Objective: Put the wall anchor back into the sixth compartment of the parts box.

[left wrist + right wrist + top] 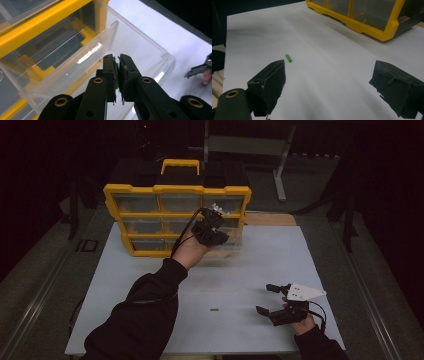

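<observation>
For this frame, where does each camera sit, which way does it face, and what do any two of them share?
High view: above the person's side, facing forward and down on the white table and yellow drawer cabinet; both sleeved forearms show.
Left gripper view: rides the left hand-held gripper, looking into a pulled-out clear drawer; its shut jaws pinch a small green piece.
Right gripper view: rides the right hand-held gripper, facing across the table; open jaws.
Shared: the high and right gripper views both show the loose green piece.

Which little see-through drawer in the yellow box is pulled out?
The bottom-right drawer of the yellow organizer. It sticks out toward the table, right under the left gripper, while the others sit flush.
</observation>
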`<state>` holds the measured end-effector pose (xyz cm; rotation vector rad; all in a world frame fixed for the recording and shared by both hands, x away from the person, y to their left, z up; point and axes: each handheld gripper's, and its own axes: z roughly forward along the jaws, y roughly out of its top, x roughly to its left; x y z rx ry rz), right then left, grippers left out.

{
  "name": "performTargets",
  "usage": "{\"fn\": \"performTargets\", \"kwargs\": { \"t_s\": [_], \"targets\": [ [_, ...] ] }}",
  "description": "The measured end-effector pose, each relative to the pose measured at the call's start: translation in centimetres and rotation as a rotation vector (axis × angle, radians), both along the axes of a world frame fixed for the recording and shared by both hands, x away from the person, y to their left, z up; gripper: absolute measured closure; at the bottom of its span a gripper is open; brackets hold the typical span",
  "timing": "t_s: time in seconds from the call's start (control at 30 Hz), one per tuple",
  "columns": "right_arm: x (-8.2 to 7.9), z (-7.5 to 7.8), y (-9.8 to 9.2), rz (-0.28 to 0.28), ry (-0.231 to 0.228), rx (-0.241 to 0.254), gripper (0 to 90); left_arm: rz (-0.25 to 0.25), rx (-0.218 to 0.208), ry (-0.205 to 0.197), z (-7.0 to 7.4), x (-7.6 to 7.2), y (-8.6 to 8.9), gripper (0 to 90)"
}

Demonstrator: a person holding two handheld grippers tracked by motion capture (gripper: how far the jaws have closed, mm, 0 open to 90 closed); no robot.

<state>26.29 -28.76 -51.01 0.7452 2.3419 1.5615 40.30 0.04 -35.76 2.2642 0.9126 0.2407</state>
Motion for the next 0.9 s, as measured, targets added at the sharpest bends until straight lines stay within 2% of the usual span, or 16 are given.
{"fn": "performTargets", "kwargs": {
  "t_s": [0.13, 0.43, 0.63, 0.73, 0.77, 0.83, 0.9],
  "targets": [
    [0.0, 0.0, 0.0, 0.001, -0.002, -0.001, 12.1, 0.005, 0.004, 0.002, -0.1, 0.2, 0.1, 82.4],
    [0.0, 0.0, 0.1, 0.004, -0.001, -0.002, 12.1, 0.006, -0.008, -0.024, 0.3, 0.3, 0.2, 81.8],
    [0.0, 0.0, 0.0, 0.003, 0.002, -0.002, 12.1, 0.004, -0.041, -0.028, 0.8, 0.1, 0.4, 65.6],
    [0.0, 0.0, 0.0, 0.002, 0.001, -0.003, 12.1, 0.001, -0.056, -0.031, 1.3, -0.1, 0.6, 65.3],
    [0.0, 0.0, 0.0, 0.002, 0.001, -0.002, 12.1, 0.007, -0.065, -0.036, 1.5, -0.2, 0.7, 58.5],
    [0.0, 0.0, 0.0, 0.002, 0.0, -0.002, 12.1, 0.007, -0.075, -0.032, 1.7, -0.2, 0.9, 57.0],
    [0.0, 0.0, 0.0, 0.003, 0.0, -0.003, 12.1, 0.018, -0.08, -0.041, 2.0, -0.4, 1.1, 48.8]
  ]
}}
